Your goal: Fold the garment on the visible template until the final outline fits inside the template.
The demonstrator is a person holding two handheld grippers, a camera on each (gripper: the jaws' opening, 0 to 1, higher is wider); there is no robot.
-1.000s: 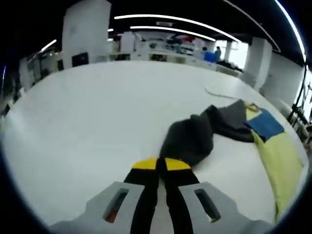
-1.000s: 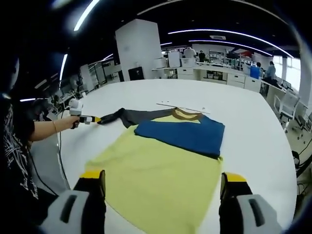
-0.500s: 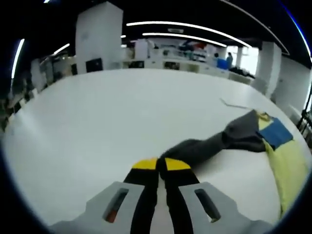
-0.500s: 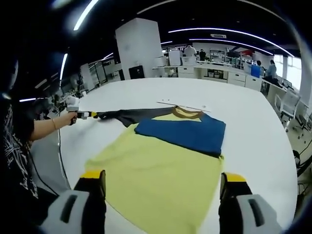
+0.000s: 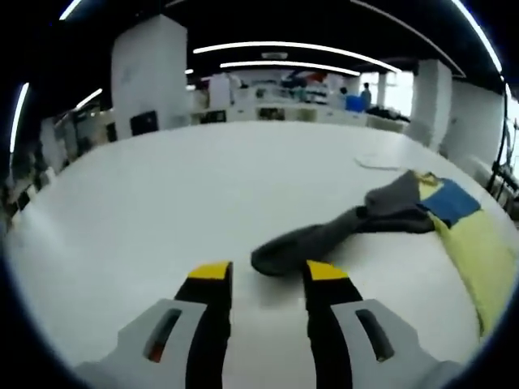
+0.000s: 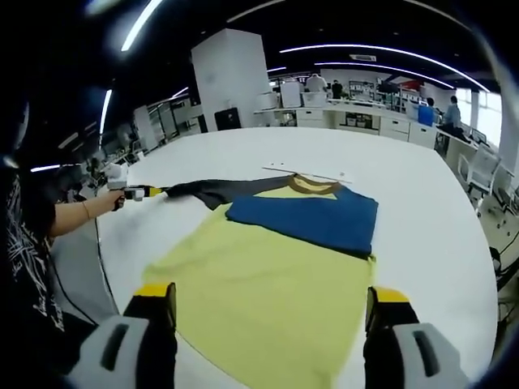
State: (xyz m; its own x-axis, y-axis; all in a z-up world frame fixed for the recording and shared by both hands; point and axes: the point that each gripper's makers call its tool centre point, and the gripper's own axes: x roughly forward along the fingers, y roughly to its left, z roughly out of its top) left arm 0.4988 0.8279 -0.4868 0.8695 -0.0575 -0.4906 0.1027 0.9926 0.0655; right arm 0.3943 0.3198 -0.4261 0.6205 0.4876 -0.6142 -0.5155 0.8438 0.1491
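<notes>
Left gripper fingers apart, sleeve at 12 o'clock, loose. Right gripper fingers apart over shirt. Risk: sleeve stays bunched on counter, later fold skews.

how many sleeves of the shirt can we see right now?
1: the dark grey sleeve stretched out flat on the table, its end between the open left gripper jaws. The other sleeve may be hidden under the shirt.
</notes>
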